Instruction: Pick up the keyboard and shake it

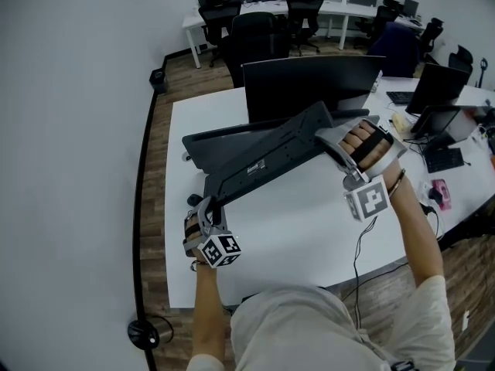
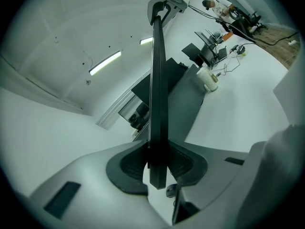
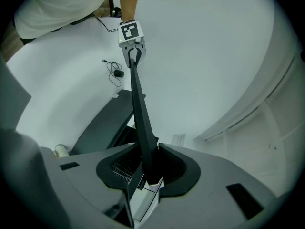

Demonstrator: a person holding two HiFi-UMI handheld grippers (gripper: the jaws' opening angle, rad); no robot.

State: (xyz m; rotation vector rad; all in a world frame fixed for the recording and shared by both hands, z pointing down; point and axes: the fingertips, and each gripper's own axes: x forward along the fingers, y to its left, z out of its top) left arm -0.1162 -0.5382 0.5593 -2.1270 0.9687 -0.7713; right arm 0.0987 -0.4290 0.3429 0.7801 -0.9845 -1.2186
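Note:
The black keyboard [image 1: 267, 157] is held off the white desk [image 1: 302, 222], turned so its underside with a label faces me. My left gripper [image 1: 210, 207] is shut on its lower left end, and my right gripper [image 1: 329, 139] is shut on its upper right end. In the left gripper view the keyboard [image 2: 157, 109] runs edge-on from between the pads up to the other gripper [image 2: 167, 6]. In the right gripper view the keyboard [image 3: 141, 123] stretches the same way to the left gripper [image 3: 132, 49].
A dark monitor [image 1: 309, 83] stands just behind the keyboard. A second monitor [image 1: 437, 91], another keyboard [image 1: 445, 159] and small items lie at the right of the desk. A cable [image 1: 358, 253] hangs over the front edge. Office chairs [image 1: 255, 29] stand at the back.

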